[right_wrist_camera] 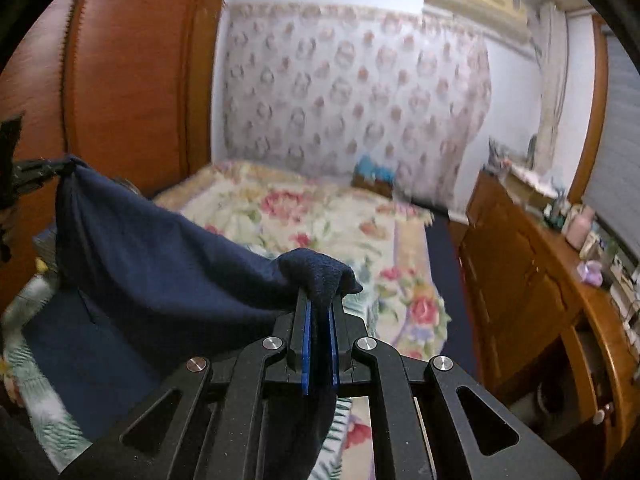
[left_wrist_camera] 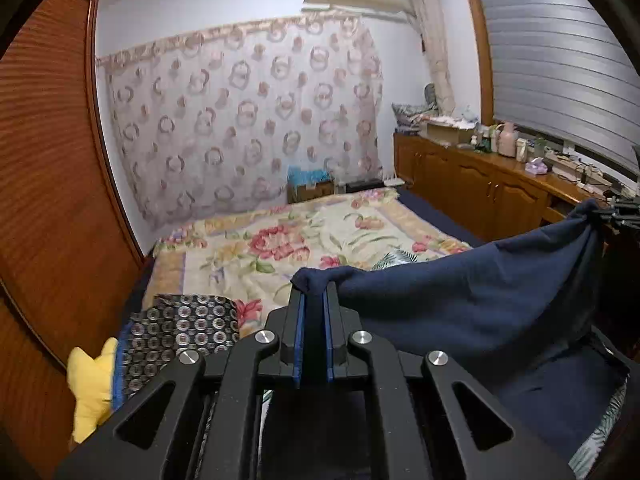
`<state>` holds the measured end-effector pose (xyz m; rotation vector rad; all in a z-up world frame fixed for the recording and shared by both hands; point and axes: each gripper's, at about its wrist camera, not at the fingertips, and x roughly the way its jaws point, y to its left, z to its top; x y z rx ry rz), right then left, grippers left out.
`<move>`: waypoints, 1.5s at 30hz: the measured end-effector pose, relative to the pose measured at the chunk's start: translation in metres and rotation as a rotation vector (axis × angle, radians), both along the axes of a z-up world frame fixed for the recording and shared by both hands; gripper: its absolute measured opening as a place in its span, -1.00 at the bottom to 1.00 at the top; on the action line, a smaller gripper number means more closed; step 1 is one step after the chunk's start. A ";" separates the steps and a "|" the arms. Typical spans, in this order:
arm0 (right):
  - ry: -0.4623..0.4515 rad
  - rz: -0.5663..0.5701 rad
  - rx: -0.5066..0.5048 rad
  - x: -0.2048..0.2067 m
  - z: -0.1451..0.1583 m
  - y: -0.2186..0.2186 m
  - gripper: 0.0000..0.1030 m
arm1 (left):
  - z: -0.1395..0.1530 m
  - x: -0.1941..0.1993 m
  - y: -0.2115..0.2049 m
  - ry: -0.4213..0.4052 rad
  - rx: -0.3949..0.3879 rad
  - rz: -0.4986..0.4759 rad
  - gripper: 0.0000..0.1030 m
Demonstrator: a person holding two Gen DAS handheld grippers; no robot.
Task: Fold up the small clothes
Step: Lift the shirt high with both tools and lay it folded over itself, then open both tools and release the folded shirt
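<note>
Above the bed (left_wrist_camera: 280,240), each hand-held gripper (left_wrist_camera: 315,292) (right_wrist_camera: 320,300) clamps a navy garment (left_wrist_camera: 480,292) corner, mid-fold; next, lay it flat.

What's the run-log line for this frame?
left gripper: shut on navy cloth | right gripper: shut on same cloth | cloth: stretched between both, above bed | fold: not done

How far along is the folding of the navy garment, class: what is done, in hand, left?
Done: the left gripper and right gripper have each shut their jaws on a corner of the navy garment. In hand: it hangs stretched between them above the floral bedspread. Left: laying it flat and making every fold; no finished fold shows.
</note>
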<state>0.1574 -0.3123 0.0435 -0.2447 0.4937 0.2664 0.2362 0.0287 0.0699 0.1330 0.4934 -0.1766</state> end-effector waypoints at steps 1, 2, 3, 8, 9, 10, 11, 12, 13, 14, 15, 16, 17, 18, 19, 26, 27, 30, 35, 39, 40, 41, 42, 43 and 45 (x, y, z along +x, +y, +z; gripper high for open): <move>0.015 -0.006 0.003 0.010 -0.003 0.000 -0.86 | -0.005 0.008 -0.001 0.012 -0.004 0.004 -0.83; 0.028 -0.011 0.005 0.020 -0.005 0.000 -0.86 | -0.009 0.012 -0.001 0.020 -0.009 0.006 -0.83; 0.040 -0.016 0.008 0.030 -0.009 0.001 -0.86 | -0.014 0.019 -0.002 0.031 -0.011 0.010 -0.83; 0.069 -0.016 0.025 0.073 0.014 -0.002 -0.86 | -0.024 0.043 -0.007 0.058 0.007 0.026 -0.83; 0.074 -0.016 0.025 0.075 0.012 -0.004 -0.86 | -0.026 0.051 -0.006 0.062 0.010 0.030 -0.83; 0.077 -0.017 0.023 0.079 0.011 -0.004 -0.86 | -0.029 0.057 -0.006 0.069 0.010 0.034 -0.83; 0.077 -0.020 0.024 0.073 0.008 -0.008 -0.86 | -0.032 0.062 -0.005 0.077 0.008 0.036 -0.83; 0.082 -0.019 0.026 0.078 0.008 -0.008 -0.86 | -0.035 0.068 -0.005 0.085 0.007 0.040 -0.83; 0.089 -0.020 0.028 0.086 0.005 -0.010 -0.86 | -0.038 0.073 -0.005 0.093 0.006 0.044 -0.83; 0.095 -0.020 0.027 0.091 0.001 -0.011 -0.86 | -0.041 0.078 -0.005 0.098 0.007 0.048 -0.83; 0.102 -0.020 0.021 0.096 -0.002 -0.010 -0.86 | -0.046 0.084 -0.006 0.108 0.015 0.049 -0.83; 0.112 -0.019 0.014 0.102 -0.006 -0.010 -0.86 | -0.050 0.086 -0.008 0.115 0.022 0.047 -0.83; 0.123 -0.016 0.014 0.108 -0.009 -0.011 -0.86 | -0.054 0.091 -0.010 0.123 0.027 0.046 -0.83; 0.136 -0.017 0.016 0.112 -0.013 -0.011 -0.86 | -0.058 0.094 -0.011 0.132 0.029 0.043 -0.83; 0.147 -0.021 0.021 0.117 -0.016 -0.012 -0.86 | -0.063 0.096 -0.012 0.144 0.031 0.042 -0.83; 0.182 -0.072 0.059 0.132 -0.019 -0.018 -0.74 | -0.073 0.094 -0.008 0.177 0.019 0.037 -0.58; 0.173 -0.088 0.055 0.131 -0.016 -0.019 -0.70 | -0.071 0.087 -0.007 0.166 0.005 0.035 -0.43; 0.149 -0.099 0.090 0.119 -0.010 -0.022 -0.28 | -0.067 0.069 -0.004 0.153 -0.028 0.024 -0.13; 0.107 -0.137 0.084 0.081 -0.007 -0.022 0.38 | -0.067 0.047 -0.005 0.175 -0.074 -0.012 0.24; 0.113 -0.145 0.102 0.053 -0.010 -0.022 0.42 | -0.072 0.025 -0.009 0.186 -0.075 -0.036 0.55; 0.124 -0.143 0.109 0.046 -0.011 -0.021 0.42 | -0.074 0.018 -0.011 0.190 -0.074 -0.041 0.55; 0.131 -0.141 0.122 0.037 -0.011 -0.021 0.42 | -0.077 0.012 -0.013 0.189 -0.071 -0.042 0.55; 0.140 -0.137 0.134 0.030 -0.012 -0.022 0.42 | -0.081 0.007 -0.015 0.193 -0.064 -0.043 0.56; 0.153 -0.131 0.144 0.022 -0.014 -0.022 0.42 | -0.085 0.003 -0.018 0.206 -0.057 -0.050 0.56; 0.181 -0.131 0.149 0.010 -0.018 -0.022 0.42 | -0.094 -0.005 -0.021 0.231 -0.053 -0.061 0.56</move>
